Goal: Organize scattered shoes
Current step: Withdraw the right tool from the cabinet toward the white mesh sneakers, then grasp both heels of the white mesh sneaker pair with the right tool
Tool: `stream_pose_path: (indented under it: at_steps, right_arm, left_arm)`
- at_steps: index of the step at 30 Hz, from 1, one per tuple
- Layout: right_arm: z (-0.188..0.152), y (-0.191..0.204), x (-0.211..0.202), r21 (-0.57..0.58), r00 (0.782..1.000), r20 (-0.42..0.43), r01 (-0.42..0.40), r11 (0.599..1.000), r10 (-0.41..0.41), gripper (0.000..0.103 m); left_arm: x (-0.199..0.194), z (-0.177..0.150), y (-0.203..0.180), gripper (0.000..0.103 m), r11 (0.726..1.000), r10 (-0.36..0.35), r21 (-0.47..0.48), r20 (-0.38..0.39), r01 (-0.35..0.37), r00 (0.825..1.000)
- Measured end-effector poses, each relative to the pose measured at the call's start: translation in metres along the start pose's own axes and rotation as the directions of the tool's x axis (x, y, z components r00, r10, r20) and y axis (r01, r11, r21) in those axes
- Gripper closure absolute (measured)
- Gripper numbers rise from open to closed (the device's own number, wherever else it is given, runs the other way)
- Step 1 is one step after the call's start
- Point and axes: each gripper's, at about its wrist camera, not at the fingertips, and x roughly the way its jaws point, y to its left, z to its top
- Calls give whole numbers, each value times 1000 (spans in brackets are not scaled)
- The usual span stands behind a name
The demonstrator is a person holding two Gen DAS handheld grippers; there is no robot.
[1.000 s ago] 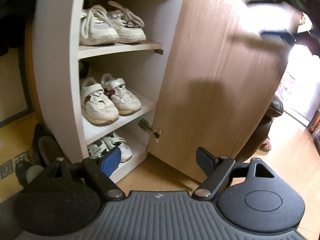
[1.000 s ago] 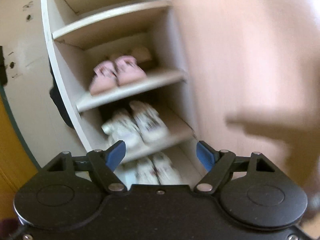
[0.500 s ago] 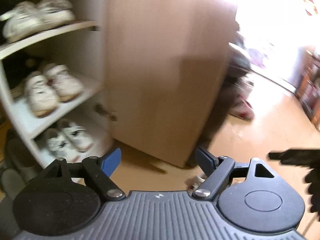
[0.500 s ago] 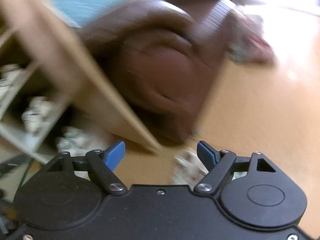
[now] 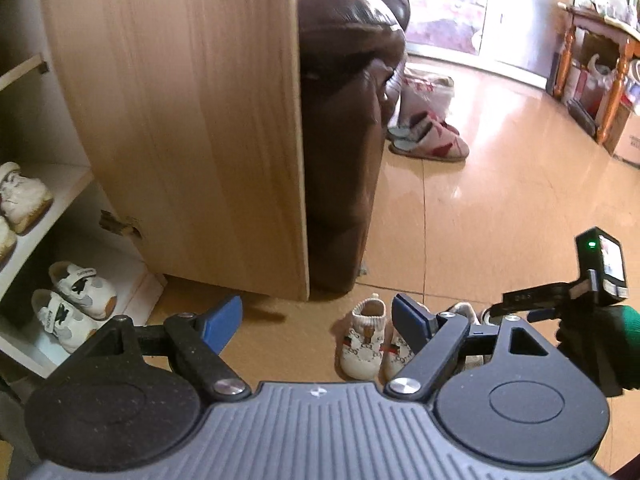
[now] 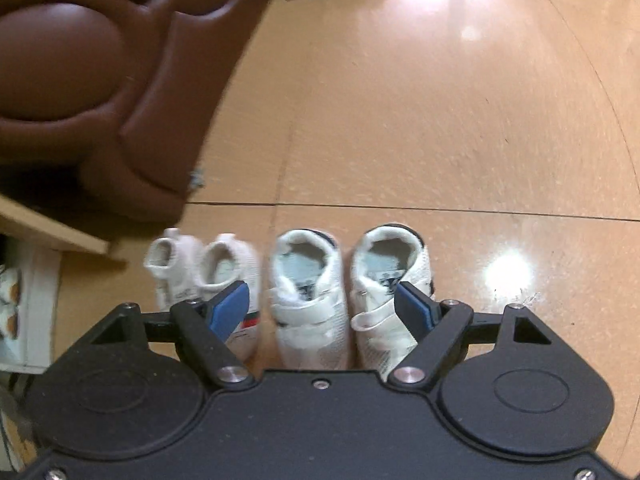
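Two pairs of small shoes stand side by side on the wood floor. The white strap sneakers (image 6: 308, 300) sit right under my open right gripper (image 6: 322, 310), heels away from me. To their left is a pair of cream sock shoes with red-green stripes (image 6: 224, 276), also seen in the left wrist view as the cream sock shoes (image 5: 364, 340) beneath my open left gripper (image 5: 316, 322). The shoe cabinet's white shelves (image 5: 120, 276) at the left hold white spotted sneakers (image 5: 76, 300) and beige shoes (image 5: 20, 196). Both grippers hold nothing.
The cabinet's wooden door (image 5: 192, 120) stands open, with a brown leather sofa (image 5: 344, 128) behind it. Red-and-beige slippers (image 5: 432, 140) lie farther out on the floor. A wooden table (image 5: 600, 52) with boxes stands at the far right. A gloved hand (image 5: 592, 340) holds the other gripper.
Both grippers swung away from the cabinet shelves, to the right and down toward the floor. The two pairs of shoes on the floor have come into view. Both grippers stayed open.
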Motion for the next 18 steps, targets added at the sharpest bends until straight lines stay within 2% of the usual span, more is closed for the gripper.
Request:
stream_pose_path:
  at_steps: [5,10,13,18]
  right_arm:
    - [-1,-11,37,10,999,-11,36,999,-36,22]
    - [6,-13,61,15,1000,6,14,1000,-14,22]
    - [8,-8,78,6,1000,-17,2,1000,-2,22]
    - [9,-6,90,-3,999,-25,29,1000,-29,22]
  left_arm:
    - [14,-1,-7,21,1000,-6,20,-28,7,1000]
    - [27,-1,-12,21,999,-10,33,-54,12,998]
    - [32,-2,-14,21,999,-12,36,-68,14,998]
    - [34,-3,-13,21,999,-12,38,-79,15,997]
